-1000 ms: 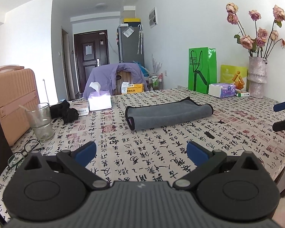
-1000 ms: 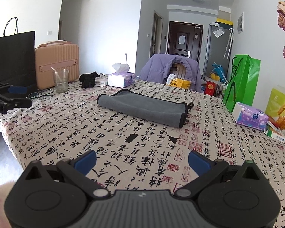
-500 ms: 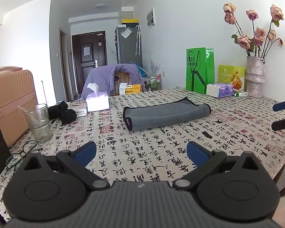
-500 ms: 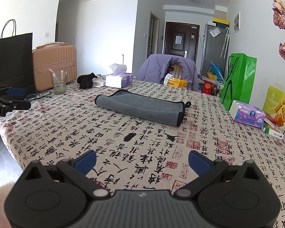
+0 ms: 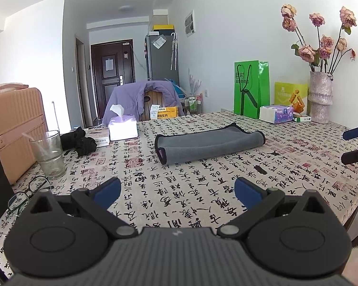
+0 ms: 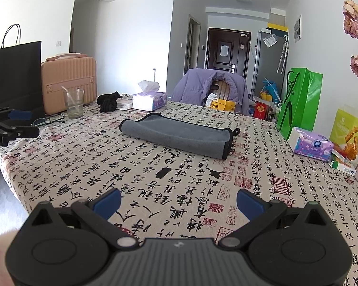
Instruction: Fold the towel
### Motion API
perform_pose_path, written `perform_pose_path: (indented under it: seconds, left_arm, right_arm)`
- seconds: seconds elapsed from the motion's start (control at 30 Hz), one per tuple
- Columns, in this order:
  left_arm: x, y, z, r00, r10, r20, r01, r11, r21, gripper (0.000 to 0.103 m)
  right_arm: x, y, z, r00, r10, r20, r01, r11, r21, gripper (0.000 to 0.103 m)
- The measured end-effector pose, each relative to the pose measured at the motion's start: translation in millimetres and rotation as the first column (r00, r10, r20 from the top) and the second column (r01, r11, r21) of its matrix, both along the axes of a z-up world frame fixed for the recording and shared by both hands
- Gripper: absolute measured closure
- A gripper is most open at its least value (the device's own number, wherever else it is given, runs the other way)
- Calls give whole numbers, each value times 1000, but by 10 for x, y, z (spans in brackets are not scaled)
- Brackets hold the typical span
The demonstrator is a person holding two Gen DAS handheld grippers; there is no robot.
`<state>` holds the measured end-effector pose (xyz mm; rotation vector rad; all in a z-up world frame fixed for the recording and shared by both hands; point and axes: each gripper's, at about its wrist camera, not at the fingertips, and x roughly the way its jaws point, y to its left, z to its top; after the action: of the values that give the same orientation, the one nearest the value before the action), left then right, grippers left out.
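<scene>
Towel (image 5: 208, 144) lies mid-table, already folded into a narrow strip, right of tissue box (image 5: 123, 128); left gripper (image 5: 176, 194) & right gripper (image 6: 177, 202) both agape, empty, well short of towel; further fold possibly pending.

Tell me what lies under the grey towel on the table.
The folded grey towel rests directly on the calligraphy-print tablecloth, whose pattern shows all around it. Whether anything sits beneath the towel cannot be seen, because the cloth covers that patch.
</scene>
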<state>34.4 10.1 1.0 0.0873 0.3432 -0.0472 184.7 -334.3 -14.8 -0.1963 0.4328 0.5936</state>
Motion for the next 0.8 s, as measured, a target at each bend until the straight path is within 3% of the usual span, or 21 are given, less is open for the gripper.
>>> perform_pose_path:
  seconds: [0.8]
  left_arm:
    - [14, -10, 11, 1000, -3, 6, 3, 1000, -1, 0]
  right_arm:
    - [7, 11, 10, 1000, -2, -1, 2, 1000, 1, 0]
